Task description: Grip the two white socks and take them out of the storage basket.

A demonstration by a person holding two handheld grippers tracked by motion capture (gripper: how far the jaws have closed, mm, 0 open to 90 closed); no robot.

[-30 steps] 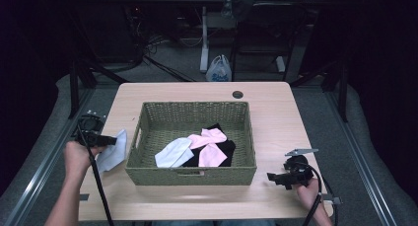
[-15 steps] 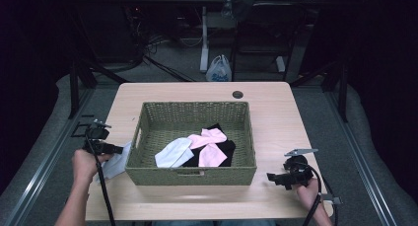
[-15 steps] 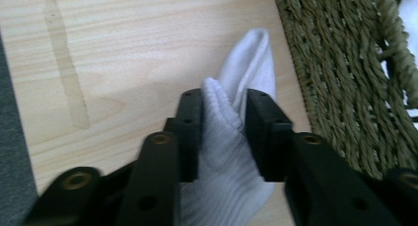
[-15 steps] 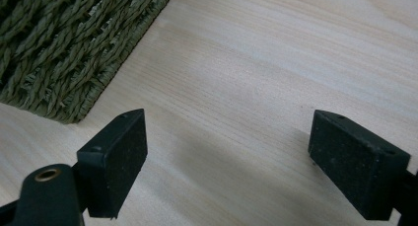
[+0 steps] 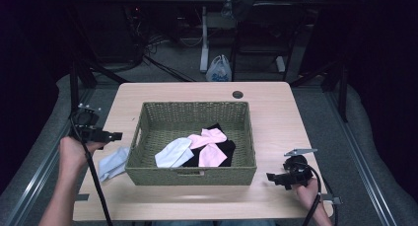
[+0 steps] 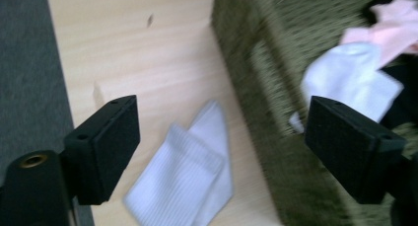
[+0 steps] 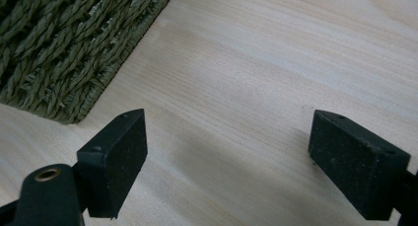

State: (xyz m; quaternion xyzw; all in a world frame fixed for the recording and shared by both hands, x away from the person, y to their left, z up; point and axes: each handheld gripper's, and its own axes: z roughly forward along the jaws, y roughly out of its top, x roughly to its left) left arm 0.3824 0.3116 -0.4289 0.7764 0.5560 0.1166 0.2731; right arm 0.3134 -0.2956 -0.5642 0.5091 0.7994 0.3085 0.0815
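My left gripper point(image 5: 116, 135) hovers with jaws wide over the pale sock point(image 6: 190, 174) left of the basket point(image 5: 148, 116), placed for a pickup; my right gripper point(image 5: 270, 177), jaws apart and empty, waits near the basket's right corner.

Basket point(image 5: 148, 137) mid-table point(image 5: 276, 112), socks point(image 5: 207, 147) inside it, one sock point(image 5: 112, 162) on table left of basket
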